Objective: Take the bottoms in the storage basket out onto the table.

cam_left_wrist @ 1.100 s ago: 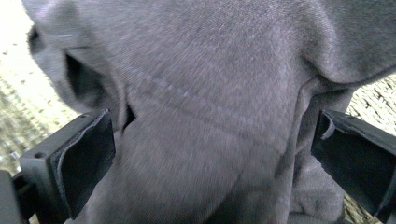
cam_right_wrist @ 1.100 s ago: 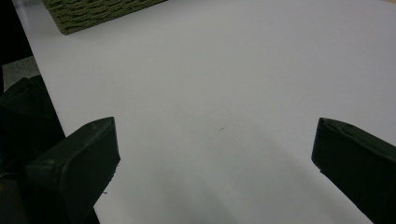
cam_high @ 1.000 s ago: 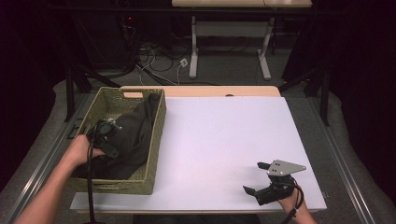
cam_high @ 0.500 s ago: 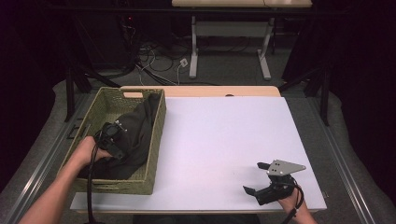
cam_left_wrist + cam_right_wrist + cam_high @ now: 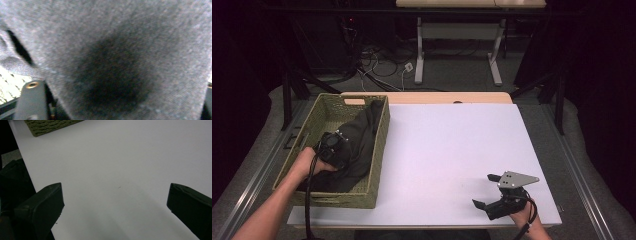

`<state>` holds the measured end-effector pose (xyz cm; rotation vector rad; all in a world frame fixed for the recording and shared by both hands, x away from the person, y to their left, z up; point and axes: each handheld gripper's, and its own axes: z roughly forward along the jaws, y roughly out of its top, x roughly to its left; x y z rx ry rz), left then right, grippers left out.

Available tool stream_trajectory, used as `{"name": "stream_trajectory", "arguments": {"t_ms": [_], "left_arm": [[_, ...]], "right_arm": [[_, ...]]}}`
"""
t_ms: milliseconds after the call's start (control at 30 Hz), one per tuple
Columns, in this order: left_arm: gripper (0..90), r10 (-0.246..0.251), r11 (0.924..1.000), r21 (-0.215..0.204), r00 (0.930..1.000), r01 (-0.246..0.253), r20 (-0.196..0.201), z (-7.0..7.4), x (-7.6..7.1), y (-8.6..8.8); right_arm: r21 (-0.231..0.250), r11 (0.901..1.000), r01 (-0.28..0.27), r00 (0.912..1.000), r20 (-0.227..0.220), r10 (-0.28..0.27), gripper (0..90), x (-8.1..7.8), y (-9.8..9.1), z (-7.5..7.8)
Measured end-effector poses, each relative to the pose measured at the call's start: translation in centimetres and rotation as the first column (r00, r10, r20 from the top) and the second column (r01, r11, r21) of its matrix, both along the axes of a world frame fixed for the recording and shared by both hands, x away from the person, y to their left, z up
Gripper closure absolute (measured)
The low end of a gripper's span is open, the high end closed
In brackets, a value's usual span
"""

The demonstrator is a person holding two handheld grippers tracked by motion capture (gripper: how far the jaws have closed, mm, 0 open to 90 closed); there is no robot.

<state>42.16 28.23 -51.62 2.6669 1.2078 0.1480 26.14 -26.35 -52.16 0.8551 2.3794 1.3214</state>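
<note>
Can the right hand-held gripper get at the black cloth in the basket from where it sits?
Probably not yet: the right hand-held gripper rests open at the table's near right edge; the black cloth lies across it, inside the wicker basket.

Left gripper [image 5: 333, 149] has moved across the basket [image 5: 377, 150]: a second ago it sat near the left wall, now it's over the middle of the dark cloth [image 5: 357, 142], toward the right wall and slightly nearer the front. Left hand [image 5: 307, 162] and forearm followed it inward. Cloth bunched a bit differently around the gripper body. In the left gripper view the cloth [image 5: 112, 55] presses right up ahead of the jaws.
</note>
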Motion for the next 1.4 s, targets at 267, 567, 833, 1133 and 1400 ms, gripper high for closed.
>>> {"name": "stream_trajectory", "arguments": {"t_ms": [267,567,833,1133,1400], "left_arm": [[49.3,-0.016,0.9993,-0.033,0.9993,0.017,0.035,0.3,-0.3,0.5],[54.3,-0.039,0.9966,-0.069,0.9961,0.044,0.079,0.8,-0.7,1.3],[55.9,-0.050,0.9932,-0.099,0.9930,0.061,0.107,1.1,-1.2,1.7],[58.1,-0.065,0.9880,-0.130,0.9890,0.083,0.133,1.6,-1.6,2.1],[59.9,-0.077,0.9810,-0.166,0.9870,0.101,0.141,2.1,-1.9,2.5]], "right_arm": [[-0.005,1.0000,0.005,1.0000,-0.007,-0.005,0.5,-0.1,0.1,0.0],[-0.001,1.0000,0.002,1.0000,0.000,-0.002,0.5,-0.1,0.1,-0.1],[-0.008,1.0000,-0.003,1.0000,-0.003,0.003,0.6,-0.1,0.1,0.0],[-0.002,1.0000,0.007,0.9999,-0.009,-0.007,0.6,-0.2,0.0,0.0],[0.002,1.0000,-0.002,1.0000,0.000,0.002,0.6,0.0,0.0,0.0]]}}
